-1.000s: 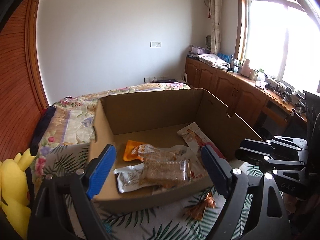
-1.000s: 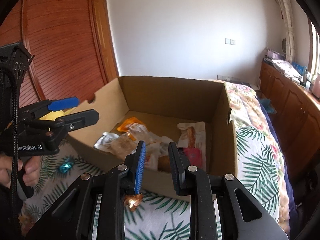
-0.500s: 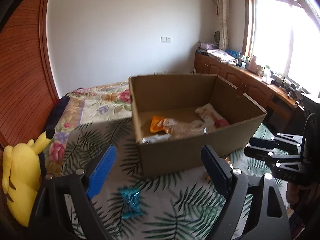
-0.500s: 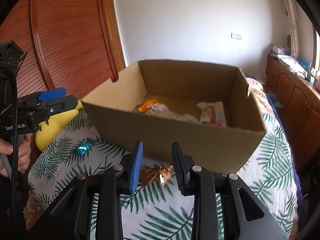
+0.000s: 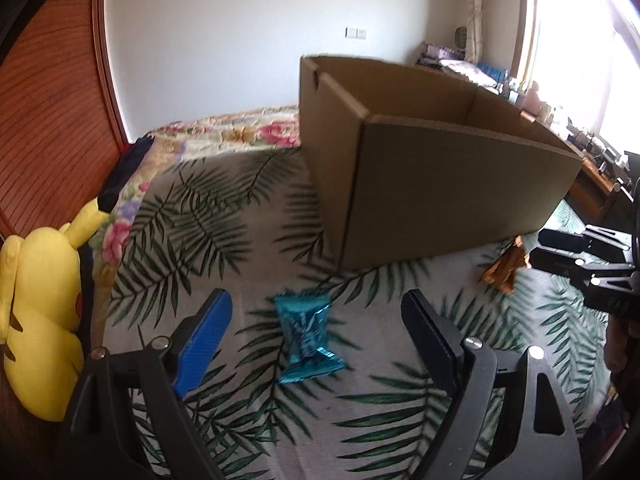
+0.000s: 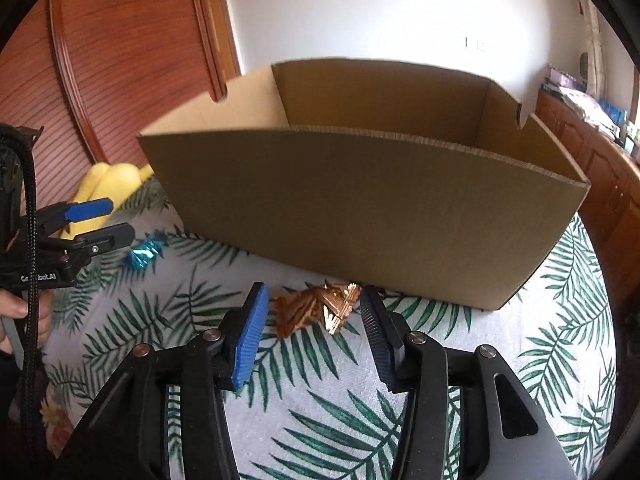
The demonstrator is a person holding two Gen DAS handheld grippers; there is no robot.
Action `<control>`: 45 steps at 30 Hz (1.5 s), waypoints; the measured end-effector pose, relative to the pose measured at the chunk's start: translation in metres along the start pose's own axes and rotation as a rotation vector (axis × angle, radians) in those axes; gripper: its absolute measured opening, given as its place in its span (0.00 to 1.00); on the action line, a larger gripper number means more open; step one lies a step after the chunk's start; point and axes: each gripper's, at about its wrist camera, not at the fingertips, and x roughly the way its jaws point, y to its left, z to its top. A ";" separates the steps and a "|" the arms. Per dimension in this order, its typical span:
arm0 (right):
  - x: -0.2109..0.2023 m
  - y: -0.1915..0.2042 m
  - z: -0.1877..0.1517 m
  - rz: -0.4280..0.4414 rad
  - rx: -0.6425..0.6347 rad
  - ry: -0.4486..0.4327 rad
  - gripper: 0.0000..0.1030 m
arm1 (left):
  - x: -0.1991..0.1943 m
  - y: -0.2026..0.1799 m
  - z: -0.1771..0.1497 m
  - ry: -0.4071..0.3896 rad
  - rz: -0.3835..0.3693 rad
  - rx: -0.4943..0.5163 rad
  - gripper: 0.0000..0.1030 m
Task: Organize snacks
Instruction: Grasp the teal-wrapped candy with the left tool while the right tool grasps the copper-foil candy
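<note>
A blue foil snack packet lies on the leaf-print bedcover, between the wide-apart fingers of my left gripper, which is open and not touching it. A copper-gold foil snack lies just in front of the cardboard box. My right gripper hangs over it with its jaws opening, the wrapper between the pads without contact. The box's inside is hidden behind its near wall in both views. In the right wrist view the left gripper and the blue packet show at the left.
A yellow plush toy sits at the bed's left edge by the wooden wall panel. The box stands mid-bed. Wooden cabinets run along the right under a window. A hand holds the left gripper's handle.
Both grippers dropped from above the box toward the bedcover in front of it, so its contents went out of sight. The right jaws widened around the gold snack; the left now frames the blue packet.
</note>
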 end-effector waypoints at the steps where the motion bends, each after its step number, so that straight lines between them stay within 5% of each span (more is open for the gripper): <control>1: 0.003 0.000 -0.001 -0.003 0.001 0.008 0.47 | 0.003 0.002 -0.001 0.010 0.000 0.000 0.83; 14: 0.032 0.003 -0.003 0.002 -0.008 0.087 0.49 | 0.025 0.012 -0.009 0.065 -0.004 0.007 0.68; 20: 0.043 0.010 -0.001 0.003 -0.022 0.102 0.49 | 0.033 0.012 -0.010 0.091 0.000 0.013 0.40; 26: 0.048 0.013 0.000 -0.001 -0.037 0.112 0.49 | 0.034 0.011 -0.010 0.090 0.009 0.019 0.39; 30: 0.051 0.012 0.003 -0.003 -0.041 0.115 0.50 | 0.033 0.009 -0.011 0.082 0.007 0.027 0.26; 36: 0.053 0.015 0.003 -0.013 -0.059 0.115 0.50 | 0.029 0.005 -0.013 0.079 -0.011 0.024 0.23; 39: 0.051 0.016 0.001 -0.021 -0.073 0.113 0.37 | 0.027 0.003 -0.015 0.078 -0.026 0.018 0.23; 45: 0.046 0.019 -0.003 -0.005 -0.091 0.110 0.26 | 0.021 -0.006 -0.017 0.069 -0.050 0.012 0.23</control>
